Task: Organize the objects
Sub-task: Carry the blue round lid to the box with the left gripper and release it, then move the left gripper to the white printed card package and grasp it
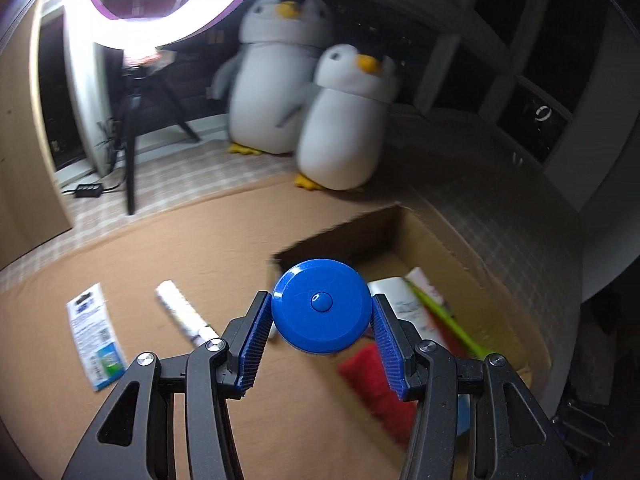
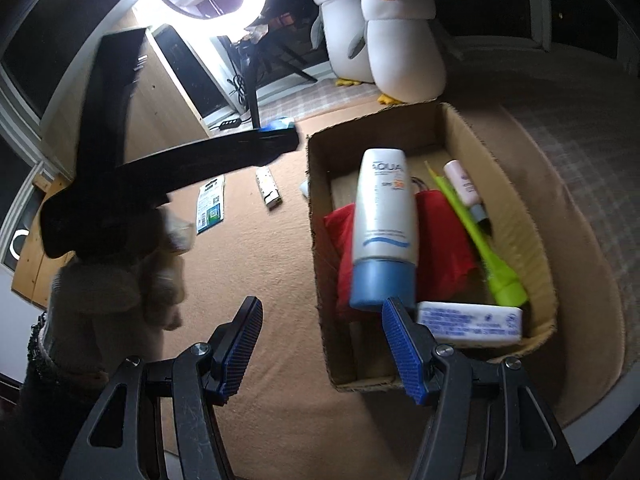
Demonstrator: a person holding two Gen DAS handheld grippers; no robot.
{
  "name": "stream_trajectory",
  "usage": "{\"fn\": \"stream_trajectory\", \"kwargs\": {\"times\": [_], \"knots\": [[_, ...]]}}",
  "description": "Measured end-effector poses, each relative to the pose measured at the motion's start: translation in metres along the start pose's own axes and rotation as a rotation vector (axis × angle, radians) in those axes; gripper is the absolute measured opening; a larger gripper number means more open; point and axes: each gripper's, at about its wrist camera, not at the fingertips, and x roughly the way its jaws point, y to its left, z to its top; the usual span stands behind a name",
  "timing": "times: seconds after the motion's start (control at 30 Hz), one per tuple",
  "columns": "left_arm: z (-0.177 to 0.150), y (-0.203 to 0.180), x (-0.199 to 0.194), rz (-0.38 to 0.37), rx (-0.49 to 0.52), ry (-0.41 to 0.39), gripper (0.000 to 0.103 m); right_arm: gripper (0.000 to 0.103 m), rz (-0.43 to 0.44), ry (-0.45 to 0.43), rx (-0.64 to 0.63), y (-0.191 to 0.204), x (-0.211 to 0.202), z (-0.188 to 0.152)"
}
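My left gripper [image 1: 320, 308] is shut on a round blue disc-shaped case [image 1: 320, 306] and holds it in the air over the near left edge of the open cardboard box [image 1: 460, 240]. The left gripper also shows in the right wrist view [image 2: 280, 136], left of the box [image 2: 536, 240]. My right gripper [image 2: 322, 312] is open and empty, low at the box's near left corner. In the box lie a white and blue sunscreen tube [image 2: 382, 224], a red cloth [image 2: 440, 240], a green tool [image 2: 476, 236], a small pink bottle [image 2: 464, 184] and a white packet [image 2: 468, 322].
On the tan mat [image 2: 256, 272] left of the box lie a white and blue flat packet [image 1: 94, 340] [image 2: 211, 204] and a small white tube [image 1: 184, 312] [image 2: 269, 188]. Two plush penguins [image 1: 320, 112] stand behind the box. A ring light on a tripod [image 1: 132, 136] stands at back left.
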Motion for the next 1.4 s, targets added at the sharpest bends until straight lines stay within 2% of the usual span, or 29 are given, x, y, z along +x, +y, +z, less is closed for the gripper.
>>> {"fn": "stream_trajectory", "kwargs": {"times": [0.3,0.73,0.93,1.07,1.2,1.4], "knots": [[0.000,-0.031,0.022,-0.023,0.020,0.050,0.054,0.059,-0.010,-0.006,0.021,-0.017,-0.009,-0.007],[-0.007,-0.012,0.001,-0.033,-0.021,0.037,0.054,0.059,0.006,0.015,-0.003,-0.006,-0.003,-0.008],[-0.016,0.026,-0.017,0.023,-0.078,0.028,0.055,0.059,0.027,0.031,-0.028,0.010,0.006,-0.007],[-0.025,0.068,-0.026,0.087,-0.147,0.032,0.061,0.059,0.043,0.041,-0.052,0.024,0.013,-0.007],[-0.033,0.111,-0.034,0.156,-0.209,0.038,0.062,0.059,0.057,0.055,-0.073,0.037,0.020,-0.006],[-0.040,0.167,-0.031,0.220,-0.298,0.067,0.078,0.058,0.075,0.075,-0.103,0.054,0.028,-0.008]]}}
